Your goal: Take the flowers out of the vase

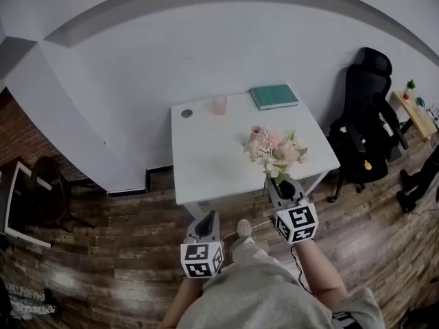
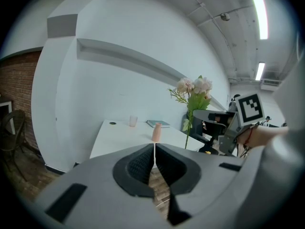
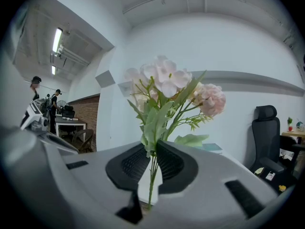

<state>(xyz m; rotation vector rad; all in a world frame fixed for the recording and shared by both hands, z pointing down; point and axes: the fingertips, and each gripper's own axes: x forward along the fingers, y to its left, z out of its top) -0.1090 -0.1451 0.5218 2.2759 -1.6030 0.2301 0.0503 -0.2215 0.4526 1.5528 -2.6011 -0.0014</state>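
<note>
Right gripper point(image 3: 152, 152), own view, lower middle: jaws narrow, pinched on the green stems of the flowers point(image 3: 167, 87). Pink and white blooms fill the centre of the frame. Stem ends hang below the pads.

Left gripper point(image 2: 154, 150), own view: jaws pressed together to a thin slit, nothing in them.

Head view: table point(image 1: 206, 163) at centre, flowers point(image 1: 276, 153) over its near right corner. The right gripper point(image 1: 282, 184) sits just below the blooms, at the table edge. The left gripper point(image 1: 208, 219) is at lower centre, off the table and over the wood floor point(image 1: 123, 252). The vase point(image 1: 256, 131) is half hidden behind the blooms here.

The left gripper view shows it plainly: vase point(image 2: 156, 131) upright on the table at centre frame. The stems hang in the air to its right, apart from it. The head view doesn't show that gap, and the right gripper view shows no vase.

Far edge of the table in the head view: cup point(image 1: 219, 105), book point(image 1: 274, 96), small dark disc point(image 1: 186, 113). The right gripper view catches only a corner of the book behind the leaves.

Office chair point(image 1: 363, 125) right of the table; it also shows at the right edge of the right gripper view. People point(image 3: 56, 99) stand far off at upper left, in the right gripper view only.
</note>
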